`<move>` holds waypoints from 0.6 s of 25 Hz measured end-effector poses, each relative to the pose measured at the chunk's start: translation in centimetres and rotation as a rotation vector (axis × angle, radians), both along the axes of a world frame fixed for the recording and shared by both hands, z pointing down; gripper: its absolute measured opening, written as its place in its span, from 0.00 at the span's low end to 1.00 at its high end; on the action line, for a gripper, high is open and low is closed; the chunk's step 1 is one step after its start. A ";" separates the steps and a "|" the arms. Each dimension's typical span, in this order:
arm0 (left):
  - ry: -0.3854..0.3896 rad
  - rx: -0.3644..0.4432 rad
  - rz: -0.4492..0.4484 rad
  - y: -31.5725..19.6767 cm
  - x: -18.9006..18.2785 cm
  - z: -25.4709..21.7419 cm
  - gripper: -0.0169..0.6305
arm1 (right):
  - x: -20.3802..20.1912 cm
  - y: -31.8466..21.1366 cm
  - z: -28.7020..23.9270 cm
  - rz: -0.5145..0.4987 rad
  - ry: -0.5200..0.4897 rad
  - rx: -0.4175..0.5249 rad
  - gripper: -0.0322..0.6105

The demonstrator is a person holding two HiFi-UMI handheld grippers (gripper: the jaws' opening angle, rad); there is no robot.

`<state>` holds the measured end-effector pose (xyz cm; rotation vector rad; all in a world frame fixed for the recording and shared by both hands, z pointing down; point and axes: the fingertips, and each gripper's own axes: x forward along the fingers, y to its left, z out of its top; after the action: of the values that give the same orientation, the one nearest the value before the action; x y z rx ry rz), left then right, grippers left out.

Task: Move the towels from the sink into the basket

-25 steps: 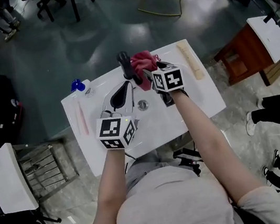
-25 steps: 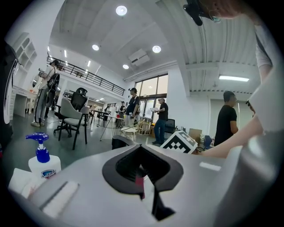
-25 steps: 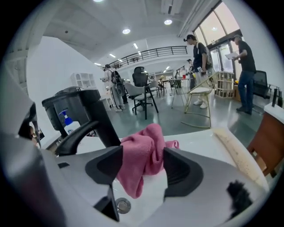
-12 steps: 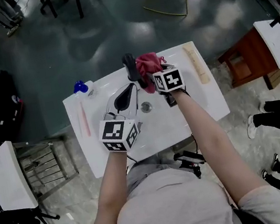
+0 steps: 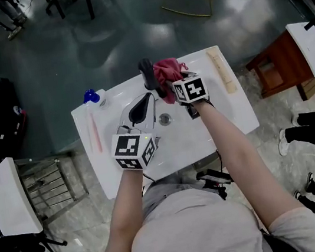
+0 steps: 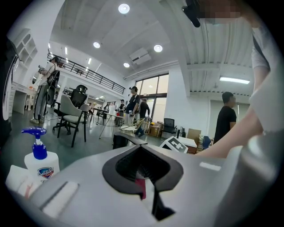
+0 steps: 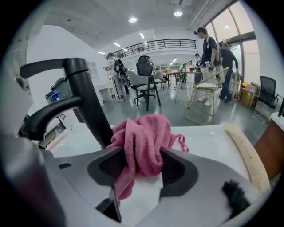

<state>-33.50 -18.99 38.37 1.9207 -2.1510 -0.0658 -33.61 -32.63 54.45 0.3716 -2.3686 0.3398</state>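
Item under inspection: one pink towel (image 7: 142, 142), bunched, hanging in folds. It is clamped between the jaws of the right gripper (image 7: 140, 166), with a lobe rising above the pads and a tail drooping below them. In the head view the towel (image 5: 167, 70) sits at the far edge of the white sink (image 5: 216, 118), at 12 o'clock from the basin centre, and the right gripper (image 5: 166, 88) reaches it from 6 o'clock.

The black faucet (image 5: 148, 75) stands just beside the towel at its 9 o'clock. In the right gripper view the faucet (image 7: 82, 102) rises directly left of the cloth. Whether the two touch cannot be determined.

The drain (image 5: 165, 119) lies at 6 o'clock from the faucet.

The left gripper (image 5: 137, 111) is over the basin, at 10 o'clock from the drain. Its own view shows the left gripper (image 6: 142, 166) with jaws apart and nothing between the pads.

Surroundings:
- A soap bottle (image 5: 90, 96) with a blue pump stands at the sink top's 10 o'clock corner; the bottle (image 6: 39, 162) also shows low left in the left gripper view.
- A pale pink stick (image 5: 94, 136) lies along the 9 o'clock edge.
- A beige strip (image 5: 220, 70) lies at 3 o'clock from the towel.
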 end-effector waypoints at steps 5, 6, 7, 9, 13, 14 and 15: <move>-0.003 0.001 0.004 0.1 0.1 0.0 0.04 | -0.2 0.6 -0.4 -0.053 0.008 0.043 0.27; -0.002 0.002 0.006 0.1 0.2 -0.1 0.04 | -0.2 0.8 -0.4 -0.061 0.009 0.051 0.26; 0.000 0.003 0.008 0.1 0.3 -0.1 0.04 | -0.2 0.9 -0.5 -0.066 0.009 0.057 0.25; 0.003 0.006 0.012 0.0 0.4 -0.2 0.04 | 0.1 1.0 -0.7 -0.070 0.006 0.061 0.23; 0.003 0.015 0.013 0.0 0.6 -0.6 0.04 | 0.5 1.2 -1.0 -0.065 -0.008 0.043 0.22; 0.001 0.016 0.015 0.0 0.7 -0.6 0.04 | 0.7 1.2 -1.0 -0.062 -0.010 0.040 0.22; 0.000 0.017 0.018 0.0 0.8 -0.7 0.04 | 0.8 1.3 -1.1 -0.063 -0.012 0.038 0.22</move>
<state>-32.66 -19.01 37.69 1.9494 -2.1391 -0.0804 -32.82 -31.33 53.35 0.3133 -2.3958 0.2686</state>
